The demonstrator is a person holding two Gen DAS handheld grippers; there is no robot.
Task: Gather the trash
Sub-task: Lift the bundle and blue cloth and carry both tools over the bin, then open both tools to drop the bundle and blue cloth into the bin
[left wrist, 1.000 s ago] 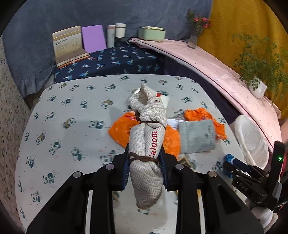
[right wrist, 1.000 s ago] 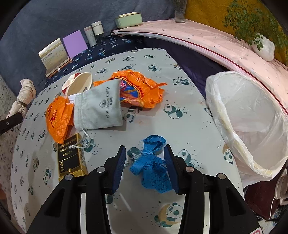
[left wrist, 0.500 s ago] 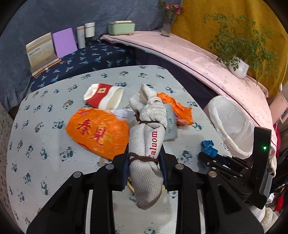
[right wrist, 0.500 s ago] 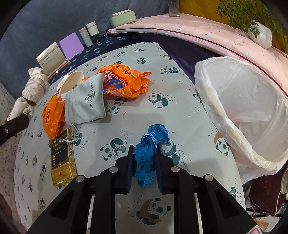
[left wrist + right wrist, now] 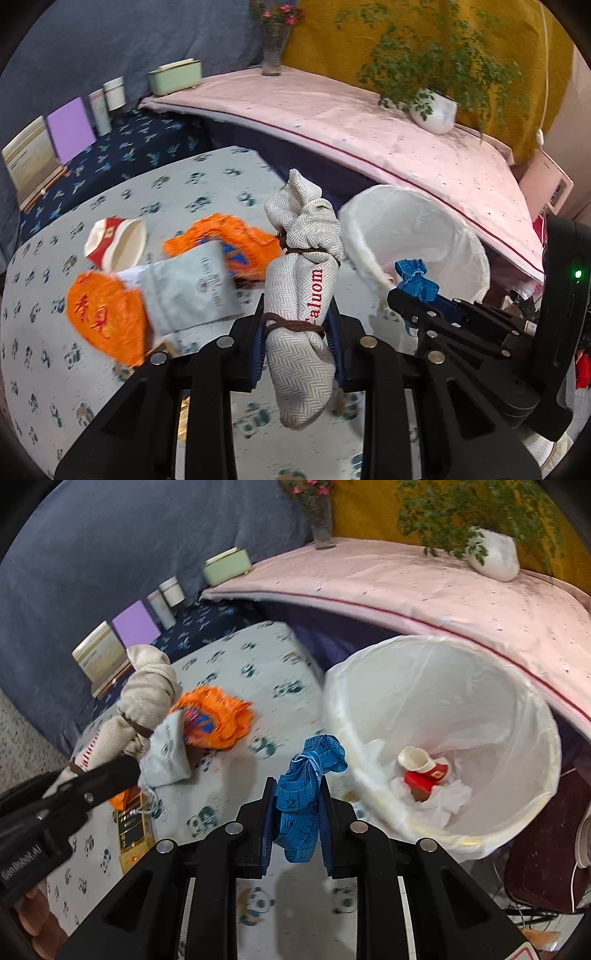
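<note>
My left gripper (image 5: 297,332) is shut on a beige herringbone cloth bundle (image 5: 303,266) tied with brown cord, held above the panda-print table (image 5: 207,177). My right gripper (image 5: 295,801) is shut on a crumpled blue measuring tape (image 5: 306,775), lifted off the table beside the white-lined trash bin (image 5: 517,686). A red-and-white paper cup (image 5: 424,771) and white paper lie inside the bin. On the table lie two orange wrappers (image 5: 107,314) (image 5: 229,243), a grey pouch (image 5: 192,284), another paper cup (image 5: 118,243) and a gold box (image 5: 133,823).
The bin stands off the table's right edge, in front of a pink-covered ledge (image 5: 369,122). That ledge carries a potted plant (image 5: 432,110), a vase (image 5: 273,48) and a green box (image 5: 177,75). Books and jars (image 5: 70,129) stand on a dark blue surface behind the table.
The right gripper closed on the blue tape and lifted it off the table. Both grippers swung right toward the bin, the left still carrying the cloth bundle.
</note>
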